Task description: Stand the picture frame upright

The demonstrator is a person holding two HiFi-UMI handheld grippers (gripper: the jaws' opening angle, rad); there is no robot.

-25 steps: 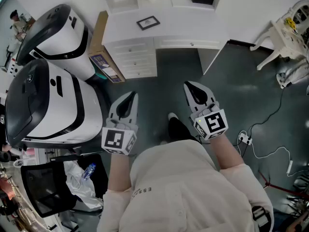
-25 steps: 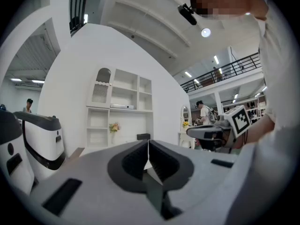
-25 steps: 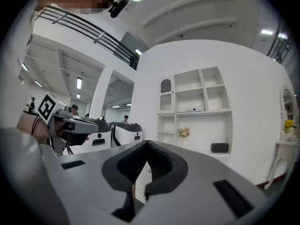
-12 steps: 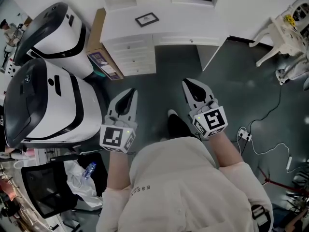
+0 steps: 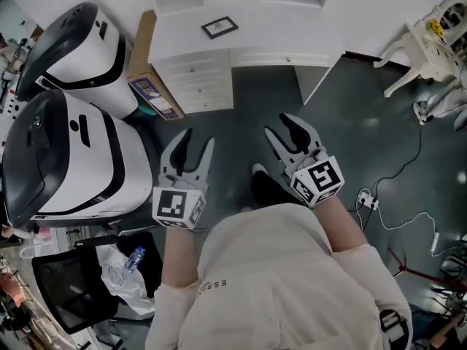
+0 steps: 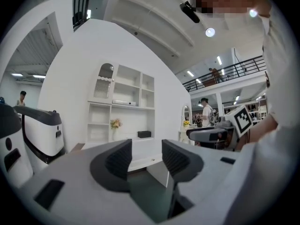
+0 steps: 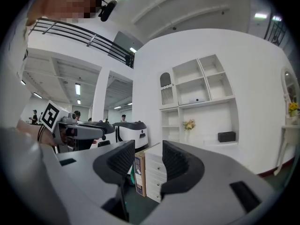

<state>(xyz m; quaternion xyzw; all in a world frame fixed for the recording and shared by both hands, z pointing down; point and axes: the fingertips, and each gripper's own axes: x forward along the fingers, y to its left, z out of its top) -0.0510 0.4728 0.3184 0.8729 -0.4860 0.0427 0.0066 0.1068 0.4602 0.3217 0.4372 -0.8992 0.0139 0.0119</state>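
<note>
L gripper (image 5: 197,141), a grey two-jaw tool w/ a marker cube, is hovering over the dark grey floor (image 5: 266,97); its jaws are standing apart w/ nothing betw them, and they have just been opening. R gripper (image 5: 284,131) is doing the same: jaws spread, empty, just been opening. Both are pointing toward the white desk w/ drawers (image 5: 292,31). The small dark-rimmed picture frame (image 5: 220,28) is lying flat on the desk top, well apart from both grippers. A brown cardboard box (image 5: 144,57) is leaning at the desk's left side
</note>
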